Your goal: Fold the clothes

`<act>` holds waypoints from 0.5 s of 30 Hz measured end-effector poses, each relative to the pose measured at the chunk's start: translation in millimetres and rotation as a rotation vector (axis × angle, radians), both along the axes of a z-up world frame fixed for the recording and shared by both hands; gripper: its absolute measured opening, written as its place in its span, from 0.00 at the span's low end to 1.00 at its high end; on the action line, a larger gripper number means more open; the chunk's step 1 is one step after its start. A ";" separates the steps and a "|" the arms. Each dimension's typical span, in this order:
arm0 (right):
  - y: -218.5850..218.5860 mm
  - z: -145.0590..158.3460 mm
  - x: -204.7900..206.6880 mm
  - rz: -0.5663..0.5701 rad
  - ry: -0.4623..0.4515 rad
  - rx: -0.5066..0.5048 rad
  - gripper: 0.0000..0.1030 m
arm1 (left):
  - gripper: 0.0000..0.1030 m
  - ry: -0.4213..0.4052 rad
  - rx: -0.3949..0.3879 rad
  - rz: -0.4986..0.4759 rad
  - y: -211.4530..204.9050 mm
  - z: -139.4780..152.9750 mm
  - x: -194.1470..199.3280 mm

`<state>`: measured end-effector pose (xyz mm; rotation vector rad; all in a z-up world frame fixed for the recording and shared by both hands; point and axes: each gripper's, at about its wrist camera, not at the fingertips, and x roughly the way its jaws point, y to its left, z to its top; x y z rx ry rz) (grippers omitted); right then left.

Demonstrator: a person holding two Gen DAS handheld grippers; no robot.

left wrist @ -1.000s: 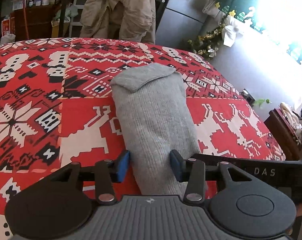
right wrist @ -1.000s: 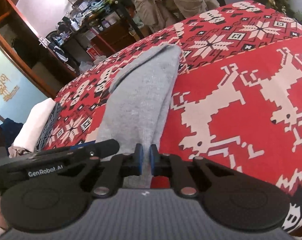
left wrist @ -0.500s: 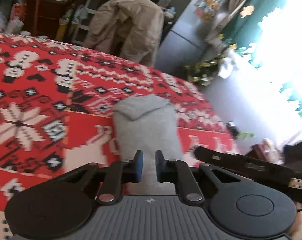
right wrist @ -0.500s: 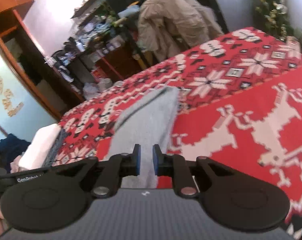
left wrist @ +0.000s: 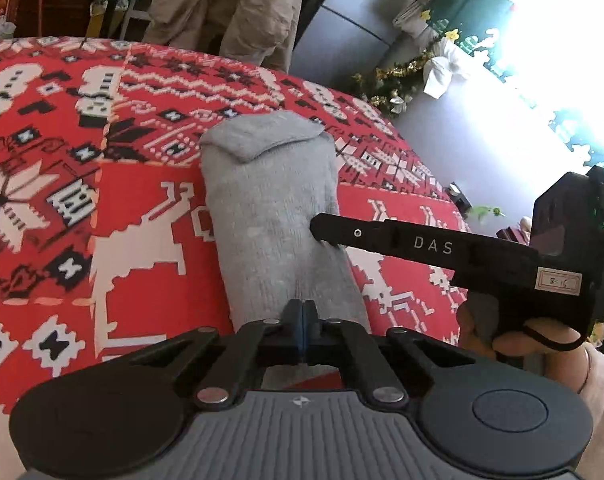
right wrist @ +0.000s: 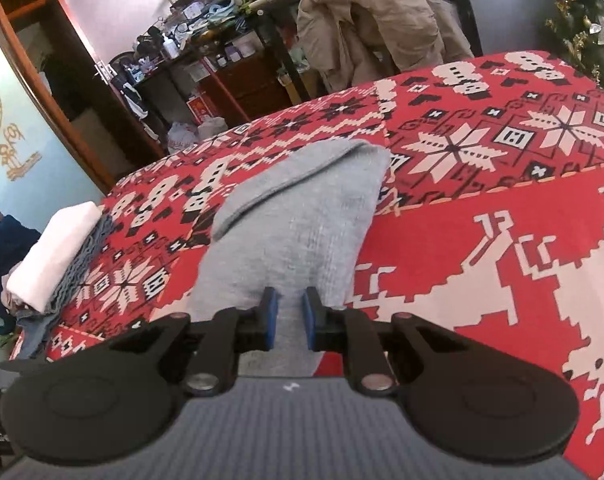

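Observation:
A grey knit garment (left wrist: pixel 270 208) lies folded into a long strip on the red patterned tablecloth (left wrist: pixel 142 248), with a small flap turned over at its far end. My left gripper (left wrist: pixel 300 320) is at the strip's near end. Its blue pads are together, and a crease in the knit runs into them. In the right wrist view the garment (right wrist: pixel 302 232) stretches away from my right gripper (right wrist: pixel 290 320), whose pads stand a narrow gap apart over the knit, with no pinch showing. The right gripper's black finger (left wrist: pixel 381 236) reaches over the strip's right edge, held by a hand (left wrist: pixel 541 344).
A stack of folded clothes with a white piece on top (right wrist: pixel 54 256) sits at the table's left edge. A beige coat (right wrist: pixel 373 12) hangs over a chair behind the table. Cluttered shelves (right wrist: pixel 206 40) and a grey fridge (left wrist: pixel 341 28) stand beyond.
My left jaws went from wide open around the garment's near end to shut. My right gripper moved farther along the strip and its pads parted a little.

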<state>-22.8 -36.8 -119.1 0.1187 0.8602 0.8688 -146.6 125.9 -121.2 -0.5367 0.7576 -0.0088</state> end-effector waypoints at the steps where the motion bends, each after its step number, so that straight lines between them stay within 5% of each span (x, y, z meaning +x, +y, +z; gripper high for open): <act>1: -0.9 3.5 -1.2 0.000 -0.008 0.001 0.14 | 0.03 -0.024 -0.005 0.003 0.7 4.3 -2.3; 5: -2.0 21.5 -2.3 0.037 -0.045 0.025 0.15 | 0.03 -0.078 -0.014 0.054 5.1 10.9 -1.1; 15: 51.6 22.1 13.5 0.129 -0.112 -0.086 0.10 | 0.04 -0.022 -0.030 0.119 11.7 -5.7 9.5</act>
